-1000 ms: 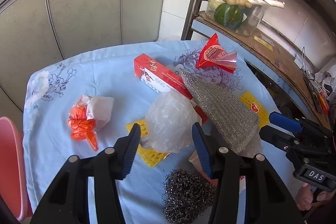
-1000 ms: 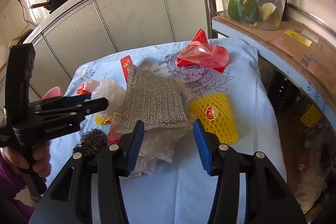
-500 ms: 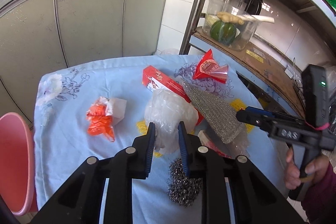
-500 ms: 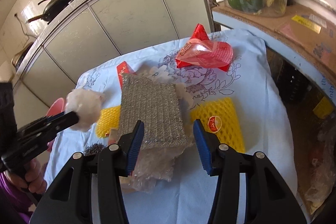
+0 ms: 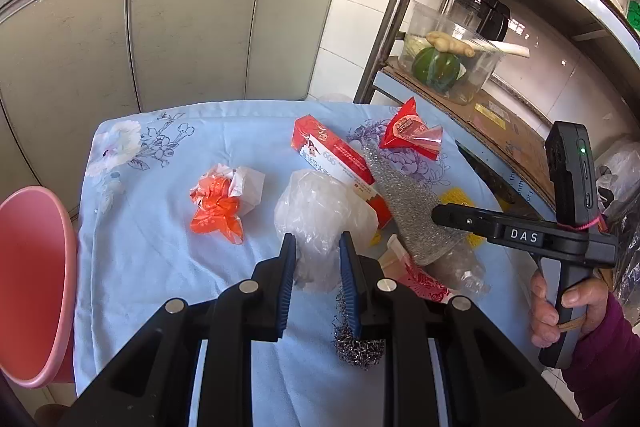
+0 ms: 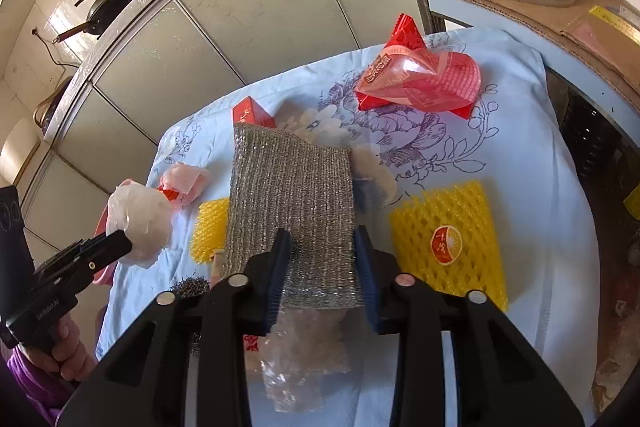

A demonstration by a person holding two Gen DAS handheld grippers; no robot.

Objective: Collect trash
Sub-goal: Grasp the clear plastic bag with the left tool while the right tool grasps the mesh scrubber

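A metal rack [image 5: 394,1] stands beside the table. On its shelf sits a clear tub [image 5: 448,57] holding a green pepper [image 5: 436,67] and, seemingly, ginger [image 5: 450,43]. Behind the tub is a dark blender [image 5: 480,7]. Left of the rack, grey cabinets [image 5: 160,35] carry pans [image 6: 116,1].

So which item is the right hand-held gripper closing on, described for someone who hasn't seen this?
On the blue floral tablecloth, between two yellow foam nets, lies a flat silver mesh scouring cloth. Unlike the round steel-wool ball beside it, it is rectangular, knitted and glittery.
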